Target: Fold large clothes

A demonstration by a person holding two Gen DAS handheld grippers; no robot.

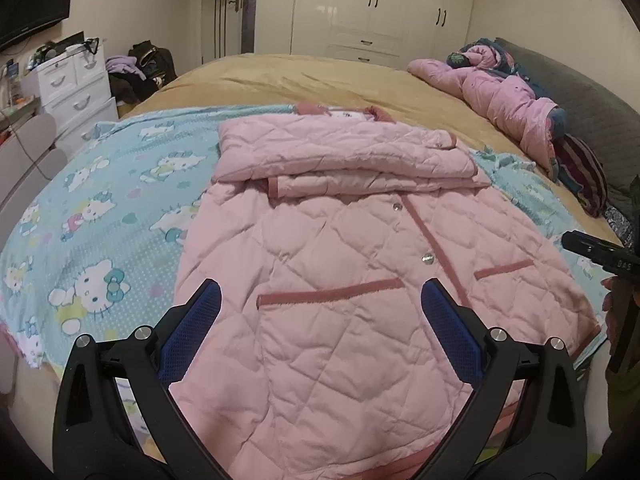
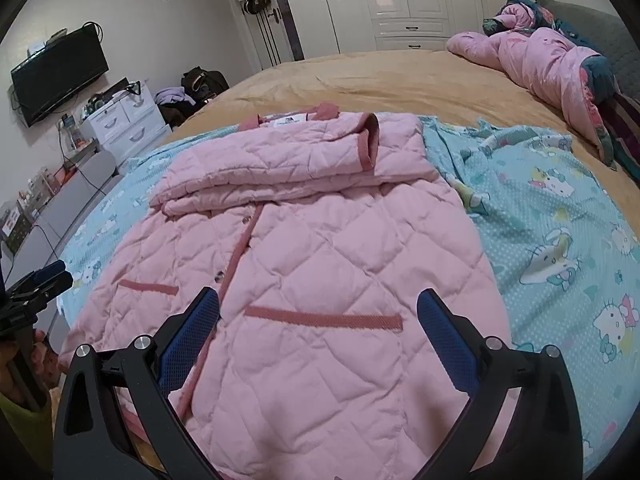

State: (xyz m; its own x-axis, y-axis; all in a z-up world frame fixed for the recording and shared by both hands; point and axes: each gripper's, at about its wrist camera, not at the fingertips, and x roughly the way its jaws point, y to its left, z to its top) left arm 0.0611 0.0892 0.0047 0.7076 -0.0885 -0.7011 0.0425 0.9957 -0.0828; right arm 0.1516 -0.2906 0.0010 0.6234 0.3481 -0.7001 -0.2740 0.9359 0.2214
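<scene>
A pink quilted coat (image 1: pixel 340 248) (image 2: pixel 304 248) lies front up on a light-blue cartoon-cat sheet (image 1: pixel 100 200) (image 2: pixel 560 216). Both sleeves are folded across its chest, and its collar points to the far side. My left gripper (image 1: pixel 320 300) hovers open over the hem on the coat's left half, holding nothing. Over the right half near the hem, my right gripper (image 2: pixel 318 308) is open and empty too. The right gripper's tip (image 1: pixel 592 252) shows at the right edge of the left wrist view. The left gripper's tip (image 2: pixel 48 276) shows at the left edge of the right wrist view.
The sheet covers the near part of a wide bed with a tan cover (image 1: pixel 320 76) (image 2: pixel 380 76). A bunched pink duvet (image 1: pixel 504 100) (image 2: pixel 548 60) lies by the grey headboard. White drawers (image 1: pixel 76 84) (image 2: pixel 124 120), a wall TV (image 2: pixel 56 76) and wardrobes (image 1: pixel 372 4) ring the room.
</scene>
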